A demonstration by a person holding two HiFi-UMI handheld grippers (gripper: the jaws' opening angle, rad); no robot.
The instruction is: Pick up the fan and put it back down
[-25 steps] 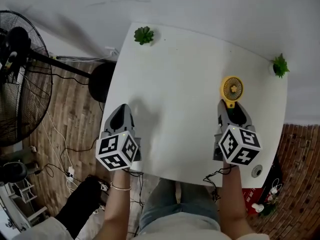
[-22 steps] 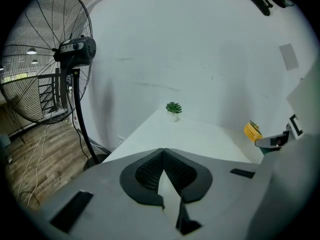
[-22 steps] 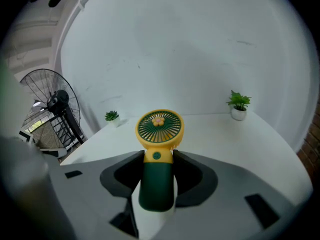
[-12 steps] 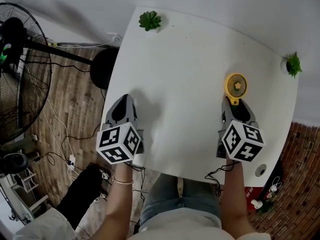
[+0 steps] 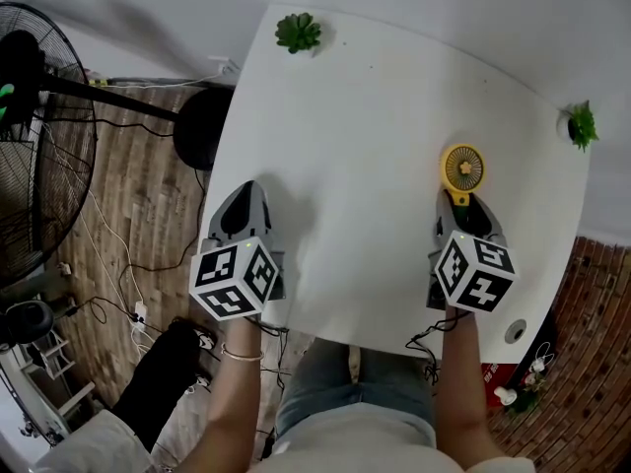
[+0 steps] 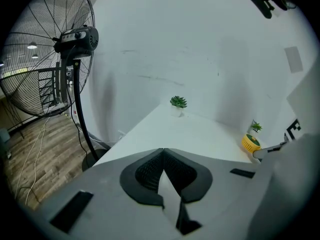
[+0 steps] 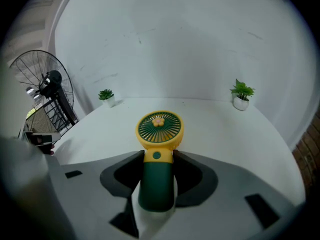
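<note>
A small hand-held fan (image 5: 461, 168) with a yellow head and a dark green handle lies flat at the right side of the white table (image 5: 365, 116). My right gripper (image 5: 459, 205) is shut on the handle (image 7: 157, 181), and the yellow head (image 7: 159, 129) sticks out past the fingertips. Whether the fan touches the tabletop, I cannot tell. My left gripper (image 5: 245, 193) is over the table's left front edge. Its jaws (image 6: 163, 151) meet at the tip with nothing between them.
Two little potted plants stand at the far corners of the table, one at the left (image 5: 298, 32) and one at the right (image 5: 582, 124). A tall black pedestal fan (image 5: 39, 116) with its round base (image 5: 202, 126) stands on the wooden floor to the left, among cables.
The head camera has shifted a little, so the table sits slightly differently in view. Both grippers hold the same places, and the fan stays in the right gripper.
</note>
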